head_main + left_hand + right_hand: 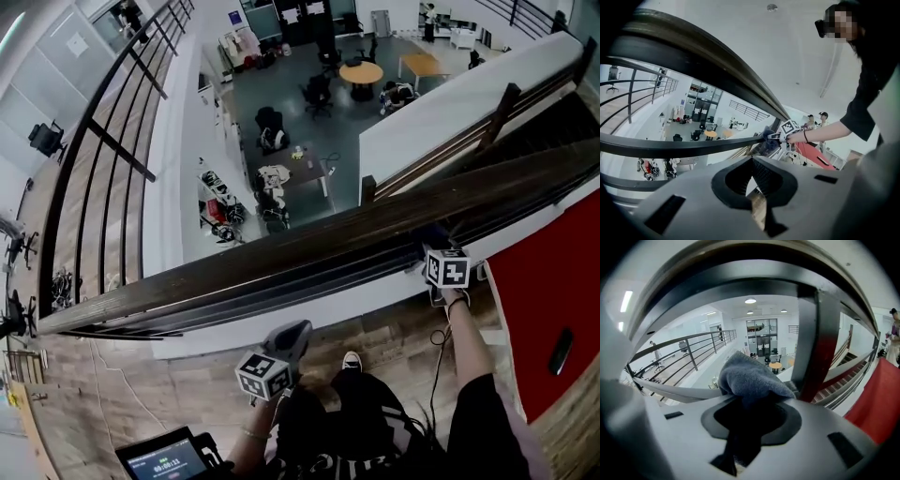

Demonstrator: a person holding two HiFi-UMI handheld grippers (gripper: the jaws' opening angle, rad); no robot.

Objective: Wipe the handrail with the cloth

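Right tool (749, 404) with cloth (747, 378) at handrail (281, 267)

My head camera looked steeply down over the handrail (281, 261), running 8 to 2 o'clock, to the hall floor (328, 131) far below. The camera on the left tool (292, 331) sat under the handrail, facing up along it to the right tool (774, 136) at 3 o'clock. The right tool's camera sat close beneath the handrail, the cloth (750, 376) filling its centre. All three shared the handrail and the hall floor.
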